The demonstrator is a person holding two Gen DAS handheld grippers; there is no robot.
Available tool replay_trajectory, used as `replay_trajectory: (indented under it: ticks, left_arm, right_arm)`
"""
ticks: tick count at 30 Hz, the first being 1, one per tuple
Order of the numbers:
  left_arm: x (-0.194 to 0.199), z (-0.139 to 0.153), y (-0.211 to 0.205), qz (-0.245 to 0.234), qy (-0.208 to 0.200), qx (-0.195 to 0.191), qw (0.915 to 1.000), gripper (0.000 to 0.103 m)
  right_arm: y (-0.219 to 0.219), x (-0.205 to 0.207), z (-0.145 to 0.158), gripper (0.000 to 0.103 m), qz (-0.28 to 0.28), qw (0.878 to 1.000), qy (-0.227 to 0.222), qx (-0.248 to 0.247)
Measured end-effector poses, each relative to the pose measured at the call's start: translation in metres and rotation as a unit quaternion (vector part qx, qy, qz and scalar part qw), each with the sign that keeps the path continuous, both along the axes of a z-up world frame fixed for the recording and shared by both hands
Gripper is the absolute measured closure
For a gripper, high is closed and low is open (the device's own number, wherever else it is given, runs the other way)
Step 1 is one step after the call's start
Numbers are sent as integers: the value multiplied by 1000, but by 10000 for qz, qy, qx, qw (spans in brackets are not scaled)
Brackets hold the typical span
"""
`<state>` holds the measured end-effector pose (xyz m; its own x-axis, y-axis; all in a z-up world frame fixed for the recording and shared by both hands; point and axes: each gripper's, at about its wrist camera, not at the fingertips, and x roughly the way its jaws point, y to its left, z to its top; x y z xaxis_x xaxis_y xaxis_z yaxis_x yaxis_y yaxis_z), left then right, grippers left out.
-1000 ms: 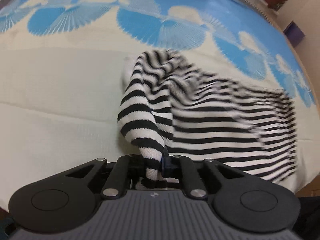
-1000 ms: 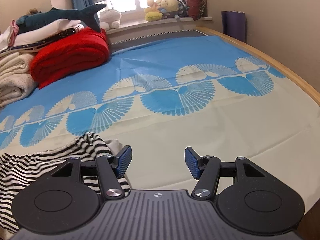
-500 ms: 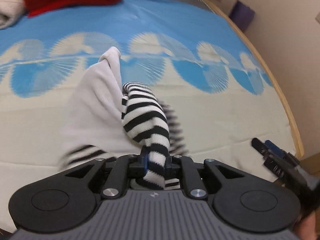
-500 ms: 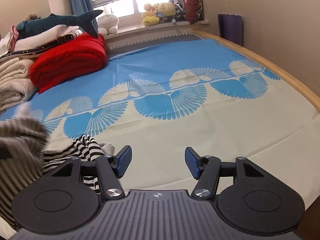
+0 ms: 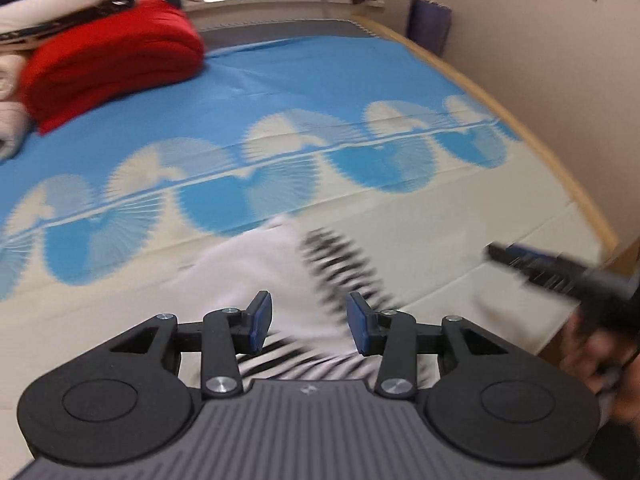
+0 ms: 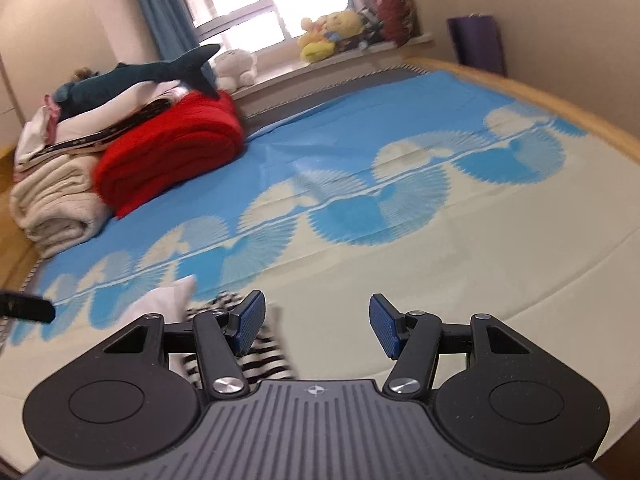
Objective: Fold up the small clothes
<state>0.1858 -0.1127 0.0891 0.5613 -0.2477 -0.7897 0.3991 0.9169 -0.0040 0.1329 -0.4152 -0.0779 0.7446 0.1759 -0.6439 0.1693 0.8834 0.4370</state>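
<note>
A small black-and-white striped garment [image 5: 340, 256] lies blurred on the bed sheet [image 5: 280, 80], its white inner side [image 5: 256, 264] turned up. My left gripper [image 5: 308, 326] hovers just above it. Its jaws are opening, and the pads press on nothing; the cloth shows below the gap. In the right wrist view the striped garment [image 6: 260, 354] lies under the left finger of my right gripper [image 6: 316, 326], which stands open and empty over the cream sheet. The right gripper [image 5: 532, 266] also shows at the right of the left wrist view, held by a hand [image 5: 592, 344].
A folded red blanket [image 6: 168, 152], rolled cream blankets [image 6: 56, 200] and a shark plush [image 6: 140, 76] are piled at the bed's far left. Soft toys [image 6: 328, 36] sit on the windowsill. The wooden bed edge [image 5: 560, 168] and the wall run along the right.
My left gripper carried the striped sleeve up and to the right across the garment, then let it go; its jaws went from shut to apart. The right gripper stayed put and open.
</note>
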Motion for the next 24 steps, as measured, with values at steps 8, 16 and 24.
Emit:
replay_trajectory:
  ticks: [8,16,24]
  left_arm:
    - [-11,-52,101,159,-252,-747,9968,58]
    - [-3,-65,108,453,-86,-833,9955,69]
    - [5,-72,103,506,235,-971,9937,69]
  right_arm:
    - [68,26,-22,48,1360,9888,544,283]
    - [115,39,-46,48,2265,9661,1236,-120]
    - [102,18,-17,99,2083,9770,362,-285]
